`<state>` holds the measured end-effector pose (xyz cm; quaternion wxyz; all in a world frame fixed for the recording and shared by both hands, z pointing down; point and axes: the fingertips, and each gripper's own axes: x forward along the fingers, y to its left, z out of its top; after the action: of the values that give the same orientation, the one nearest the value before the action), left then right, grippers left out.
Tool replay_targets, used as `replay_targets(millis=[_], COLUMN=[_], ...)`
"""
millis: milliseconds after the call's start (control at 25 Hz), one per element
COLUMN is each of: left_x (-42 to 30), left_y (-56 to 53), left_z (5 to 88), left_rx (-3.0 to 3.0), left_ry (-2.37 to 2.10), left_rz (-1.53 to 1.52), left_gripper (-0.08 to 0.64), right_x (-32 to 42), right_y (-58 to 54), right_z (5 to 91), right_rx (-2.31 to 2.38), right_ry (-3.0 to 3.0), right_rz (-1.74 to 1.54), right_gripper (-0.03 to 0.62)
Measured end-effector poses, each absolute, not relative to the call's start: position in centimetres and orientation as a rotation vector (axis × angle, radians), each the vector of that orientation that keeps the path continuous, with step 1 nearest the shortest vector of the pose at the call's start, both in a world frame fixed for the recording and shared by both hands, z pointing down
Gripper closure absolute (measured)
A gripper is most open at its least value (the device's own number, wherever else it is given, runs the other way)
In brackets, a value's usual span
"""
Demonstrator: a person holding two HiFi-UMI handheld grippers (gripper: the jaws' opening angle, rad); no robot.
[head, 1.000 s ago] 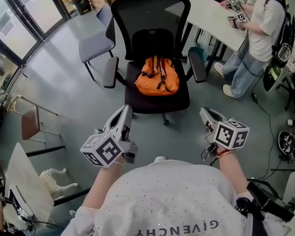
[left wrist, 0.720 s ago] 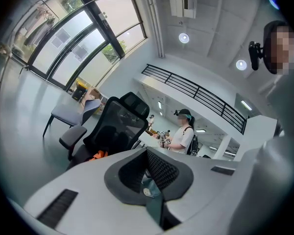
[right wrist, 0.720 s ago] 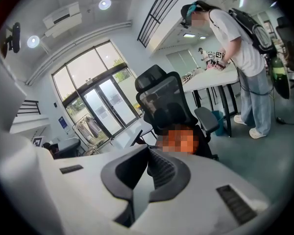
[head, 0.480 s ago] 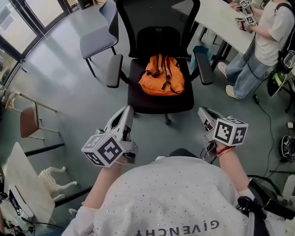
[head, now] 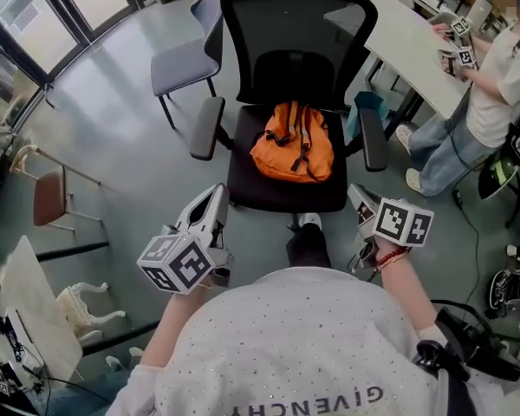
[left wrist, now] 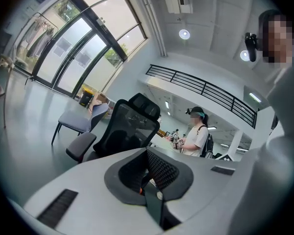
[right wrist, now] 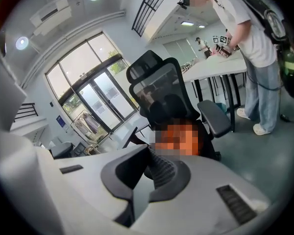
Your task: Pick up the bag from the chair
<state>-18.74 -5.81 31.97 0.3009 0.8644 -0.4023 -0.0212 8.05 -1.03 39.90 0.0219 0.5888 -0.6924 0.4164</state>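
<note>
**A:** Closest in, both tools are out front: left gripper [head: 216, 200] and right gripper [head: 360, 199]. Each has its jaws pressed together with nothing between them (the gripper views settle that).

**B:** So no grab yet?

**A:** None. I'd call this the approach. Just beyond the tips is the black chair [head: 279, 194]. The orange bag [head: 295, 144] lies on its seat, straps showing on top, one end toward the backrest, apart from both grippers.

**B:** What does the next move need?

**A:** Jaws parted first, then a reach forward and down. The fabric is soft, so pinching a strap looks the safer bet. Farther back, a person [head: 494, 85] stands at the white table [head: 412, 42], out of the way.

**B:** Anything changed from a second ago?

**A:** The chair sits nearer and lower in the head view. A foot [head: 308, 243] now shows by its base. The bag hasn't shifted on the seat.
</note>
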Motion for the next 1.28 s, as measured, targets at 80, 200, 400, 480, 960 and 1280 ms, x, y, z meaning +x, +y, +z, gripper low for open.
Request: replay_targets(millis=[80, 200, 400, 480, 960, 1280], left_x=[-18.5, -17.4, -14.4, -12.9, -5.4, -4.4], left_y=[-7.5, -10.3, -15.2, -17.3, -26.1, -28.5], left_z=[32.1, 32.0, 32.8, 33.6, 40.6, 44.9], left_rx=[2.257, 2.222, 2.177, 2.157, 1.977, 1.872], left_ry=[-1.1, -1.144, -1.184, -1.202, -1.201, -1.243], left_rz=[-0.063, -0.067, -0.049, -0.028, 0.121, 0.21], left_gripper=[0.548, 0.548, 0.548, 0.548, 0.548, 0.548], right_x=[8.8, 10.3, 12.9, 14.1, 16.3, 15.7], right_y=[-3.7, -8.0, -14.2, -16.6, -28.0, -34.4], right_z=[39.6, 39.1, 40.2, 41.3, 51.3, 57.7], right_rx=[1.794, 1.751, 1.695, 1.668, 1.469, 1.417], right_ry=[-2.165, -2.186, -2.176, -2.165, -2.086, -2.056], right_rz=[1.284, 1.255, 1.286, 1.299, 1.439, 1.622], right_gripper=[0.589, 0.589, 0.589, 0.589, 0.589, 0.589])
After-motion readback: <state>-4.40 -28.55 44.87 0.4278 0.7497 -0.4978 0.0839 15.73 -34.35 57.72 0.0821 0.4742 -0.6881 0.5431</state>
